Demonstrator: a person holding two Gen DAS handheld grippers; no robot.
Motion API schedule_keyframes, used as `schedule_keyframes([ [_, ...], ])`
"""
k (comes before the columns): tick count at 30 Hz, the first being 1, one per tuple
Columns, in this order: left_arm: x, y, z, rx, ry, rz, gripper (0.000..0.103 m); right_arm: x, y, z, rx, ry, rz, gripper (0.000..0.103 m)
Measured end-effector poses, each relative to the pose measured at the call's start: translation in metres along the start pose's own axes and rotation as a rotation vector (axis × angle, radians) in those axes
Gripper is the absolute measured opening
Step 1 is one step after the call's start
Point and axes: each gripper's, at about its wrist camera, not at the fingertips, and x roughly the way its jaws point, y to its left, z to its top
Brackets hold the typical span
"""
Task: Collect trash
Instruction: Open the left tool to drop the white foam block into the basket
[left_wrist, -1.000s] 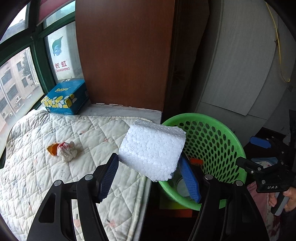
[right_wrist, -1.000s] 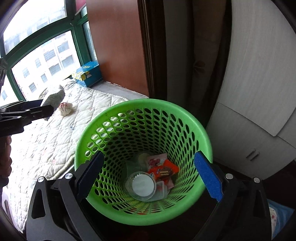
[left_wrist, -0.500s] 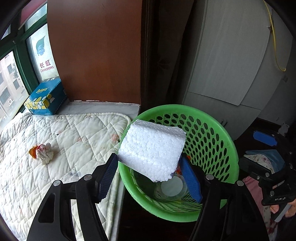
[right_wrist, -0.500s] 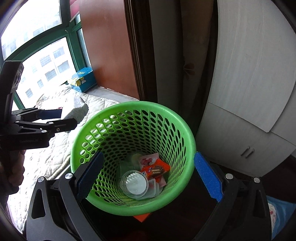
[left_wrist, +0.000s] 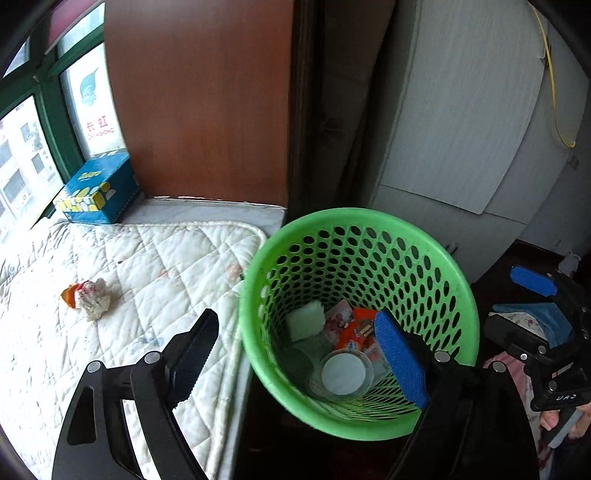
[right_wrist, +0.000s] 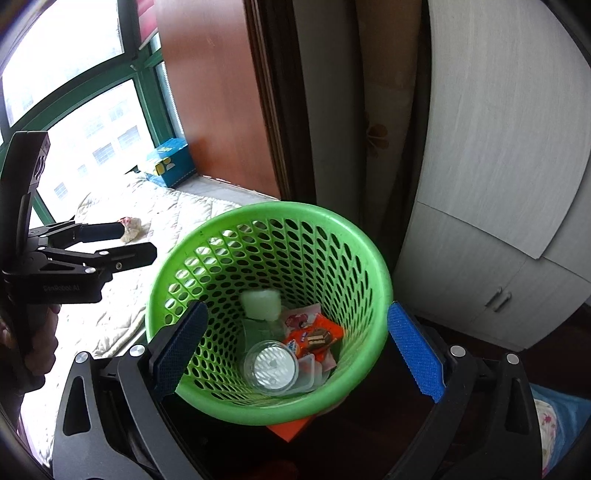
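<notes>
A green perforated basket (left_wrist: 436, 254) stands beside the bed; it also shows in the right wrist view (right_wrist: 369, 251). Inside lie a white foam block (left_wrist: 306, 320) (right_wrist: 261, 303), orange and pink wrappers (left_wrist: 352, 328) (right_wrist: 314, 338) and a clear round lid (left_wrist: 342, 374) (right_wrist: 271, 367). My left gripper (left_wrist: 295, 347) is open and empty above the basket's left rim; it shows from the side in the right wrist view (right_wrist: 122, 242). My right gripper (right_wrist: 295, 347) is open and empty over the basket, and shows in the left wrist view (left_wrist: 532, 295). A crumpled wrapper (left_wrist: 90, 297) lies on the quilted mattress (left_wrist: 147, 266).
A blue tissue box (left_wrist: 98, 188) sits on the sill by the window. A brown panel (left_wrist: 199, 99) and pale cupboard doors (left_wrist: 461, 122) stand behind the basket. Cloth (left_wrist: 532, 314) lies on the floor at right. An orange card (right_wrist: 291, 428) pokes out under the basket.
My left gripper opened and let go of the white foam block, which dropped into the basket. Both grippers moved closer over the basket.
</notes>
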Motion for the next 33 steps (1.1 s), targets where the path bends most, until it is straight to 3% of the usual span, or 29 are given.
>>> schedule_keyframes([
  [8,-0.017,0.04,-0.008,-0.057,-0.013,0.073,0.083,0.005,0.024,0.008,-0.039,-0.006,0.041,0.096],
  [16,-0.035,0.109,-0.025,-0.153,-0.016,0.167,0.083,0.024,0.06,0.023,-0.082,0.018,0.104,0.096],
  [33,-0.074,0.248,-0.047,-0.322,-0.037,0.339,0.083,0.105,0.187,0.055,-0.256,0.103,0.271,0.096],
])
